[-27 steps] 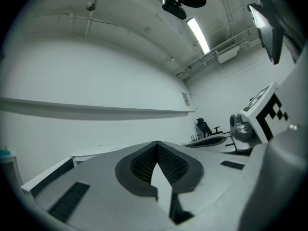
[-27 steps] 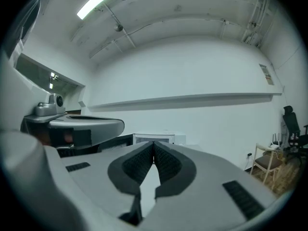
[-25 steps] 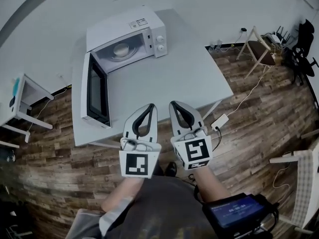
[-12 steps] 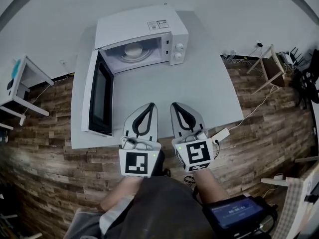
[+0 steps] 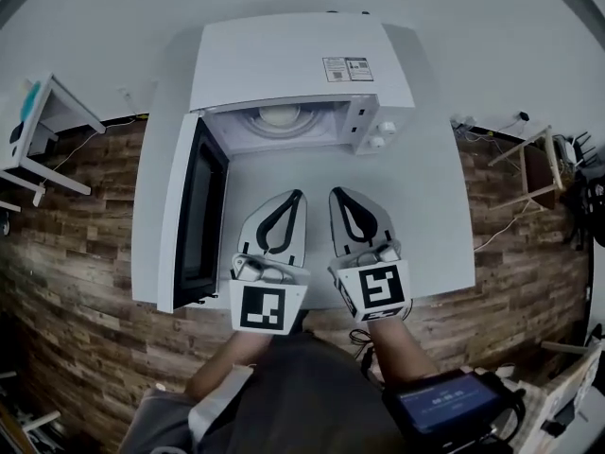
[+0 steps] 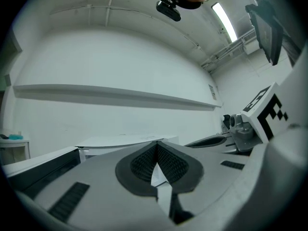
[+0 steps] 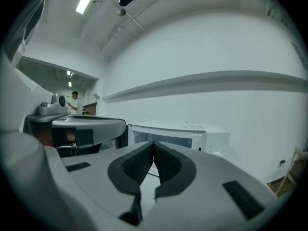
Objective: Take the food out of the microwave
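Observation:
A white microwave (image 5: 298,69) stands at the far side of a white table (image 5: 430,216), its door (image 5: 194,216) swung wide open to the left. Inside, a pale round food item (image 5: 280,115) sits on the turntable. My left gripper (image 5: 294,197) and right gripper (image 5: 337,195) are held side by side over the table, short of the microwave's opening, both pointing at it. Both are shut with nothing between the jaws. In the left gripper view the microwave (image 6: 126,141) shows just past the closed left gripper (image 6: 157,143). In the right gripper view the open cavity (image 7: 163,137) lies beyond the closed right gripper (image 7: 153,143).
The open door (image 5: 194,216) reaches the table's near left edge, beside my left gripper. A small white side table (image 5: 43,135) stands on the wooden floor at the left. A wooden chair (image 5: 534,164) and cables lie at the right. A plain white wall is behind the microwave.
Both grippers have moved toward the microwave, side by side and still shut. In the head view the microwave has shifted from the upper left to the centre and looks larger.

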